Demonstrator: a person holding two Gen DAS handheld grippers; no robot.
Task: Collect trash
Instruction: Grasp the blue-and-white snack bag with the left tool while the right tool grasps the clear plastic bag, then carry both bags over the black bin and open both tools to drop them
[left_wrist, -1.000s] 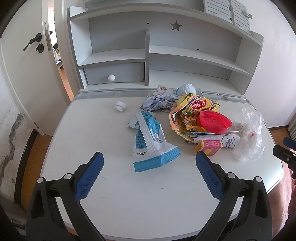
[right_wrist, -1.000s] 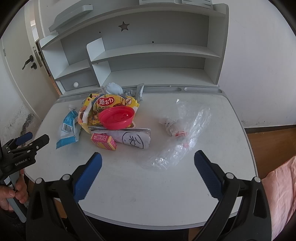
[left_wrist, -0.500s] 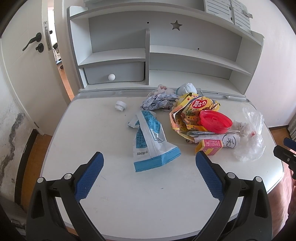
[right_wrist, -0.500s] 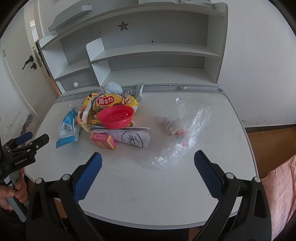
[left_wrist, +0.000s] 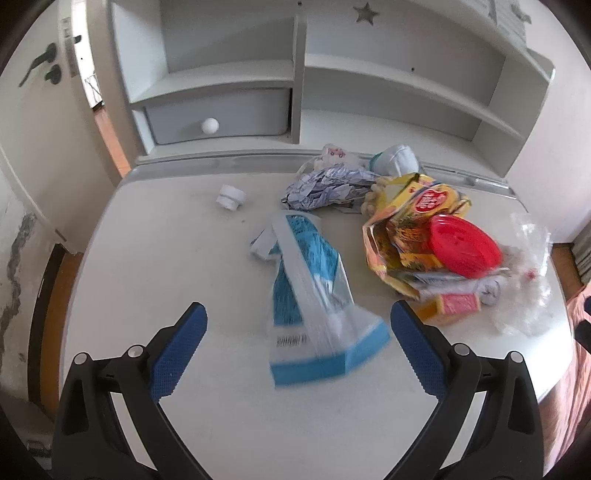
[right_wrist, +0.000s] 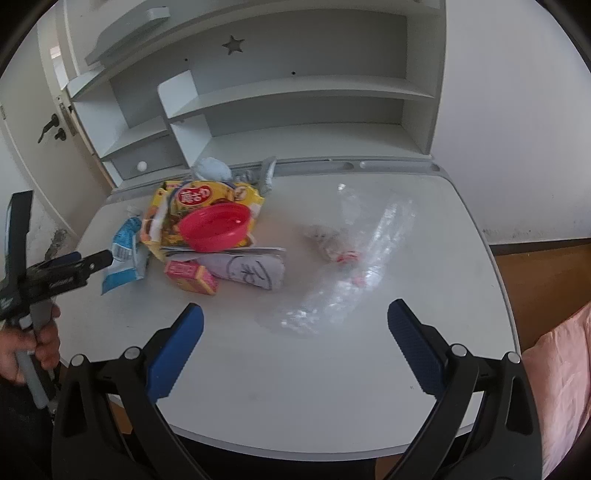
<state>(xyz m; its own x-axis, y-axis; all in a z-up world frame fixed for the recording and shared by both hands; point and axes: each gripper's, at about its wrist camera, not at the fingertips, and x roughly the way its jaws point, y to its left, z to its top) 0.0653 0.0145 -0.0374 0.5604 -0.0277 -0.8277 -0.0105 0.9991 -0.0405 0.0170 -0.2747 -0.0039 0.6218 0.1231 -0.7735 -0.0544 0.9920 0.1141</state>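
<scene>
White desk with a grey shelf unit at its back, door to the left. Landmark: red lid, lying on a yellow bag right of the desk's middle.

Left of the lid: blue-and-white wrapper, flat and slightly blurred. Behind-left of the lid: crumpled foil. Farther left, alone: small white cap. Behind the lid, against the shelf unit: pale blue wad. In front of the lid, touching the bag: pink-and-orange box and a white roll marked in black. Right of the lid: clear plastic bag, slack, with small scraps inside.

Left gripper: jaws spread wide, holding nothing, above the near desk with the wrapper's near end between the blue pads. Right gripper: likewise wide apart and empty, poised in front of the clear bag, not touching it. Hand on the left gripper's handle visible at the right view's edge.

Progress, as judged: nothing collected yet. All trash lies on the desk; no item lifted, no bin in view. Probably the approach to a first pickup, wrapper for the left, clear bag for the right. Possibly the clear bag to serve as the container; cannot be told. Remaining: every piece listed above.
</scene>
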